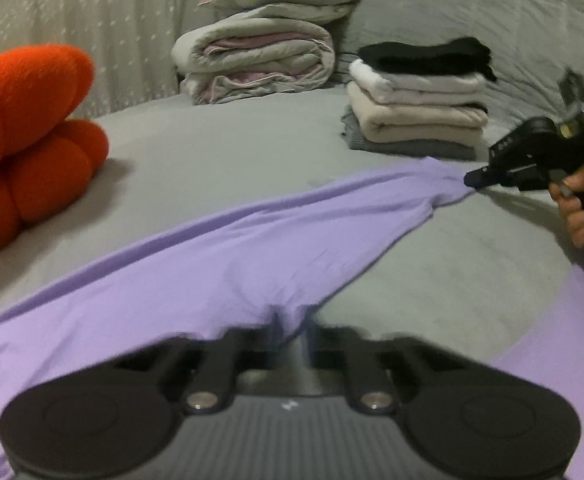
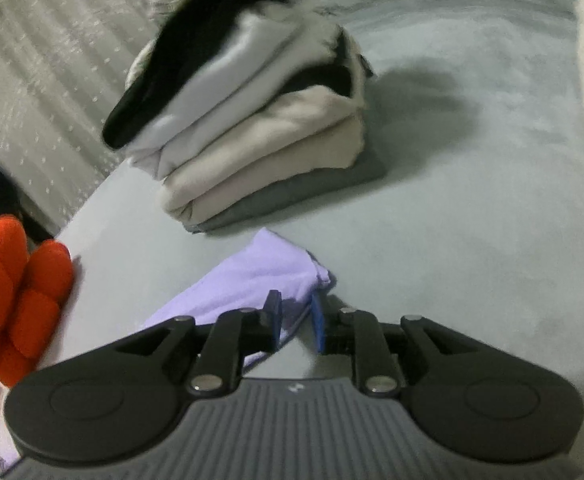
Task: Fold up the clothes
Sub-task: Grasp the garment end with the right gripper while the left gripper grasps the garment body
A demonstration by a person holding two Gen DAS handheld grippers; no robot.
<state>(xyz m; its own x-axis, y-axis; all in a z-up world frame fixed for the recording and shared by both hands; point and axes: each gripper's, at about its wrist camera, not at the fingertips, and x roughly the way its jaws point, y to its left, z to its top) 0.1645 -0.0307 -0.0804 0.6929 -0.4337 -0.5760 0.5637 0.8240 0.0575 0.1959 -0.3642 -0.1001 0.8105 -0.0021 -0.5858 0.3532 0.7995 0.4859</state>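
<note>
The lilac garment (image 1: pixel 228 264) lies stretched across the grey bed (image 1: pixel 220 140), its long axis running from the left gripper (image 1: pixel 290 332), whose fingers pinch the near edge, up to the right gripper (image 1: pixel 476 179), clamped on the far corner. Both ends are held, so neither hand is nearer. Just beyond the right-hand corner sits a folded stack (image 1: pixel 415 100); an orange plush (image 1: pixel 32 128) lies well off left.

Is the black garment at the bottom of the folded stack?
No, the black garment lies on top of the stack; a grey piece is at the bottom.
</note>
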